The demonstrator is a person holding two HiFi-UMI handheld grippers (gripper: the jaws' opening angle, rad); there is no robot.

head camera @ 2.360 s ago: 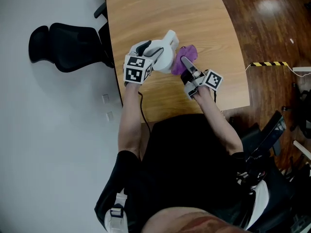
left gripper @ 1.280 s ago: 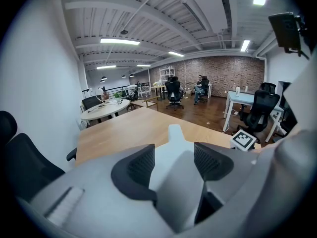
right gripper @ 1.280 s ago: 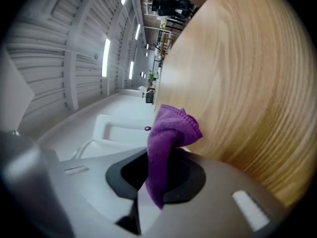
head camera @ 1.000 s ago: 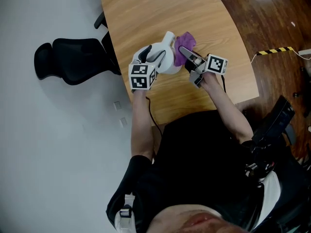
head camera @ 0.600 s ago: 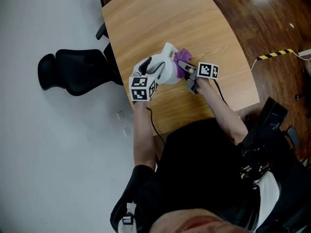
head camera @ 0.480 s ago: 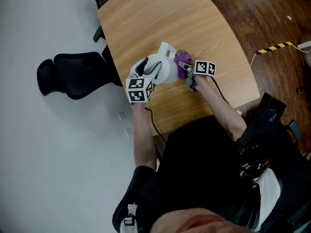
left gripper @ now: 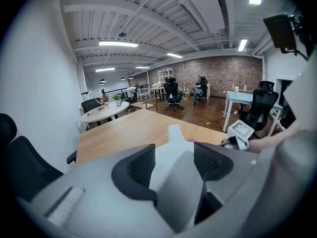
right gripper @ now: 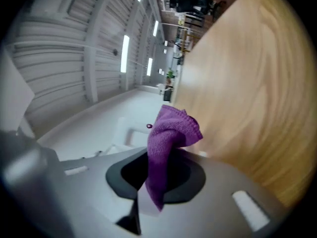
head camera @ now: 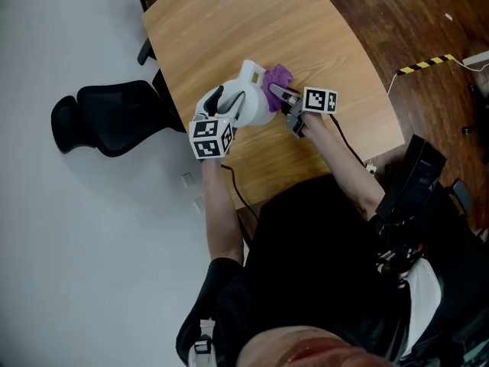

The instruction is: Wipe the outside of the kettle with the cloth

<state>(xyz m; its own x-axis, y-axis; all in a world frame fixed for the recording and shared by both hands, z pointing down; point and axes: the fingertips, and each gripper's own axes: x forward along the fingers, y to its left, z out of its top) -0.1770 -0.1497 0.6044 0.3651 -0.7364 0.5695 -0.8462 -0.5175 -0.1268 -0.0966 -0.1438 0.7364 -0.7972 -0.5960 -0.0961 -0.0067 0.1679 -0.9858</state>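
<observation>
Grips kettle (head camera: 256, 107) in wide-set left tool (left gripper: 176, 161) | pinches purple cloth (right gripper: 171, 133) in closed right tool (right gripper: 157, 176) against kettle's side | reads as mid-wipe, other faces likely left

We see a white kettle (head camera: 256, 107) and a purple cloth (head camera: 278, 76) on a tabletop (head camera: 328, 44) of light honey wood with fine streaked grain. The left gripper (left gripper: 173, 155) and right gripper (right gripper: 156, 175) are pale grey with near-black fingers (left gripper: 134, 168), and their marker cubes (head camera: 211, 137) carry black-and-white squares. Off the tabletop's left edge stands a black chair (head camera: 107, 117). Beyond its right edge, the dark brown plank floor (head camera: 428, 14) bears yellow-and-black striped tape (head camera: 422, 65).
</observation>
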